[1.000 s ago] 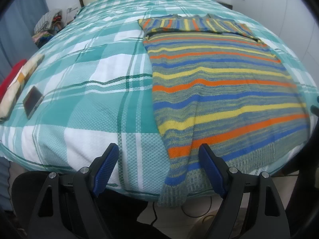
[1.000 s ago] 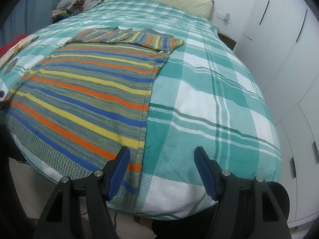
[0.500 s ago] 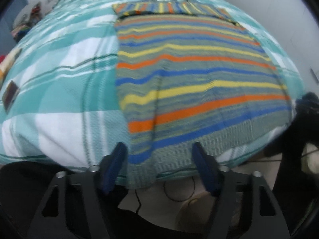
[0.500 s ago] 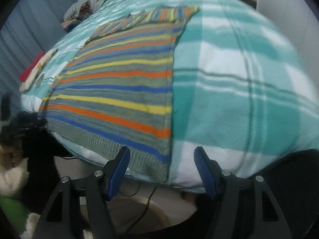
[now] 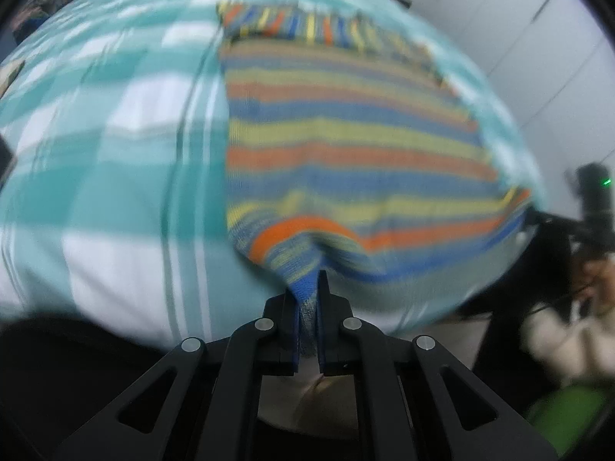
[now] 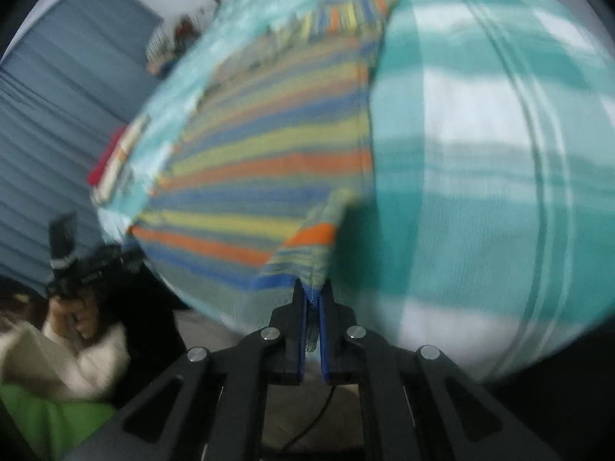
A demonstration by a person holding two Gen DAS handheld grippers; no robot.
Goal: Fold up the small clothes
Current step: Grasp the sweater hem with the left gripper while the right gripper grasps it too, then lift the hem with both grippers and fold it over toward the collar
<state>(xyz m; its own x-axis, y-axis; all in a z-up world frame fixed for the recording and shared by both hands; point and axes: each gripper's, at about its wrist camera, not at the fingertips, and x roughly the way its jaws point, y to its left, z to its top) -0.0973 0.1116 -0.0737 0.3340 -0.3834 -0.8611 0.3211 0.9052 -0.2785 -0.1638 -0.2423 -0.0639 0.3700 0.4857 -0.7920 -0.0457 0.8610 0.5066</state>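
Note:
A striped knit sweater (image 5: 346, 146) in orange, yellow, blue and grey lies flat on the bed, its hem at the near edge. My left gripper (image 5: 307, 292) is shut on the hem's left corner, which bunches up between the jaws. In the right wrist view the sweater (image 6: 269, 161) spreads to the left, and my right gripper (image 6: 313, 296) is shut on the hem's right corner, lifted slightly off the bed. Both views are blurred.
The bed carries a teal and white plaid cover (image 5: 96, 146), also seen in the right wrist view (image 6: 480, 134). A person's hand with the other gripper shows at the right (image 5: 592, 199) and at the left (image 6: 77, 269). Blue curtains (image 6: 57, 96) hang behind.
Both grippers have gone from open to shut on the sweater's hem corners at the bed's near edge. The corners now lift and bunch. Both cameras moved closer and lower.

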